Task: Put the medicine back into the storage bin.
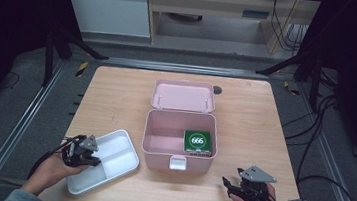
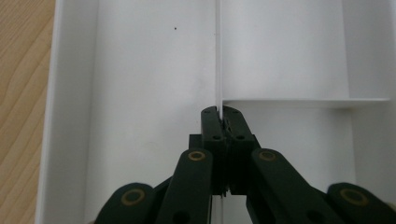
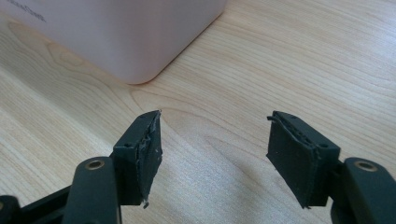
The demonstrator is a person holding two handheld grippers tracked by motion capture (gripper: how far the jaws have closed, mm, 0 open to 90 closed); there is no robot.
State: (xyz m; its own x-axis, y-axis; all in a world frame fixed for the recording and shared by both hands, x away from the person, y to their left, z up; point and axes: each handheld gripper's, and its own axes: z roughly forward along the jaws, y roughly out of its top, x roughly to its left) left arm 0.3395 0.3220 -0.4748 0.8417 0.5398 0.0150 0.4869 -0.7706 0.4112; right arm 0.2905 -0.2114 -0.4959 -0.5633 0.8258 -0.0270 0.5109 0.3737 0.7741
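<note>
A white divided tray (image 1: 120, 150) lies on the table at the front left. My left gripper (image 1: 94, 161) reaches into it from the near side. In the left gripper view my left gripper (image 2: 220, 113) is shut on the tray's thin middle divider (image 2: 218, 56), with a pad on each side of it. An open pink box (image 1: 163, 134) stands mid-table, its lid (image 1: 183, 96) laid back. A green carton (image 1: 197, 141) marked 666 lies in the box's right half. My right gripper (image 1: 226, 184) rests open on the wood at the front right, its jaws (image 3: 215, 149) wide with nothing between them.
The pink box's rounded corner (image 3: 121, 37) stands just ahead of my right gripper. Bare wooden table (image 1: 249, 123) stretches to the right of the box. Black cables (image 1: 322, 146) lie on the floor beyond the table's right edge.
</note>
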